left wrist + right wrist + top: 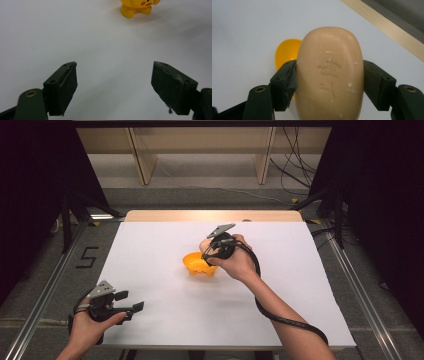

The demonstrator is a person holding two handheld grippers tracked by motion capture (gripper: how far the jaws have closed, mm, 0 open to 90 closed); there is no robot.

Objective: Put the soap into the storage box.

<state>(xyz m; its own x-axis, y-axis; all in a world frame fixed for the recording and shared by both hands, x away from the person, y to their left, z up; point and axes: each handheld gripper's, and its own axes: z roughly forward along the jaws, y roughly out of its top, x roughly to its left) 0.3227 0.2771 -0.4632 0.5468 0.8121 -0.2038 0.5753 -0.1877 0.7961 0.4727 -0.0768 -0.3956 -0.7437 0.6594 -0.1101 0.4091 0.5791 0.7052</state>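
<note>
Left claw (131,302) agape (near edge), right claw (329,82) — gripping soap (329,72) — above dish (200,264)

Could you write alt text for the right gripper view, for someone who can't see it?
A pale tan oval bar of soap, stamped with a faint mark, is clamped between the two black jaws of the right gripper. Behind it, a yellow bowl sits on the white table, whose wooden edge crosses the upper right corner.

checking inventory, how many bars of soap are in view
1. The beige oval soap bar is clamped between the jaws of the right gripper, held above the yellow plastic bowl at mid-table. The hand could hide others.
</note>
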